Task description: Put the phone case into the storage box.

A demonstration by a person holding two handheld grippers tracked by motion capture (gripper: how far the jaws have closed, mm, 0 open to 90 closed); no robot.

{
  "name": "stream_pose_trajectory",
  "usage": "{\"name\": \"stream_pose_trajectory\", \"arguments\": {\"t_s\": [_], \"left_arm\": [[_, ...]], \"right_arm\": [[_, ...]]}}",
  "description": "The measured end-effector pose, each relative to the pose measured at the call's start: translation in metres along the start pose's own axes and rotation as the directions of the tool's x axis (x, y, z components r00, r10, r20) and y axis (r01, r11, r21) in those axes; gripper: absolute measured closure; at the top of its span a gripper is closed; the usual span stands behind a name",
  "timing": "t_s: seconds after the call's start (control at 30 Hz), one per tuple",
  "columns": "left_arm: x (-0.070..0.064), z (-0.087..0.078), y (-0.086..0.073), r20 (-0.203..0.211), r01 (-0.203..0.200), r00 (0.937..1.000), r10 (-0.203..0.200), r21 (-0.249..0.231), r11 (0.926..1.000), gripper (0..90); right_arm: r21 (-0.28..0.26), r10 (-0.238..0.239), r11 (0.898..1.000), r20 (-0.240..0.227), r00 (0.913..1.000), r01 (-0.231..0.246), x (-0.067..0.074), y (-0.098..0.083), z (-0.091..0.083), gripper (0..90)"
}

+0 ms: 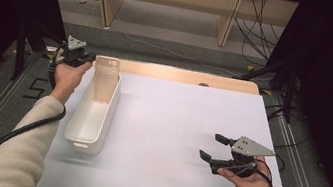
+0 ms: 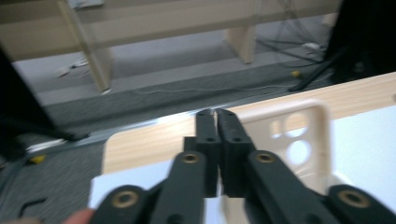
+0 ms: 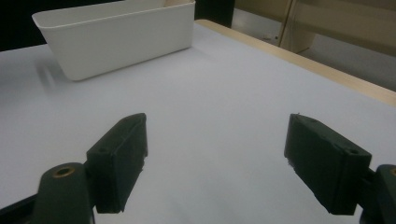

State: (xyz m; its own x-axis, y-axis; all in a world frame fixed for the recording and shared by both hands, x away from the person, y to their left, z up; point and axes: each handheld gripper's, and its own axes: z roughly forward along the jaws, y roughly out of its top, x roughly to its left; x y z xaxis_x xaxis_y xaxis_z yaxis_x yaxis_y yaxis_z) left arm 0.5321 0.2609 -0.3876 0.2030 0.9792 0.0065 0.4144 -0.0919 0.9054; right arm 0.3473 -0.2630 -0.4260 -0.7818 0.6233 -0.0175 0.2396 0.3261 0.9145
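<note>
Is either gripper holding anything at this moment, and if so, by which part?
Nothing is held. The left gripper has its jaws shut on themselves beside the clear phone case standing in the white bin. The right gripper is open over bare table.

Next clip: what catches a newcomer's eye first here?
The long white plastic bin on the left side of the white table, with a clear phone case standing upright at its far end. Just left of the case, the left tool has its jaws shut with nothing between them. The right tool hovers wide open and empty over bare table at the right.
</note>
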Motion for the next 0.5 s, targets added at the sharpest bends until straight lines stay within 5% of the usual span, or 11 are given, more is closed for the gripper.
{"name": "stream_pose_trajectory", "arguments": {"t_s": [0.5], "left_arm": [[0.003, 0.013, -0.01, -0.021, -0.003, 0.9998, 0.004, 0.087, 0.9962, 89.7]], "right_arm": [[0.003, 0.001, 1.0, -0.003, 1.0, -0.001, 0.0, 0.0, 0.0, 22.5]]}}
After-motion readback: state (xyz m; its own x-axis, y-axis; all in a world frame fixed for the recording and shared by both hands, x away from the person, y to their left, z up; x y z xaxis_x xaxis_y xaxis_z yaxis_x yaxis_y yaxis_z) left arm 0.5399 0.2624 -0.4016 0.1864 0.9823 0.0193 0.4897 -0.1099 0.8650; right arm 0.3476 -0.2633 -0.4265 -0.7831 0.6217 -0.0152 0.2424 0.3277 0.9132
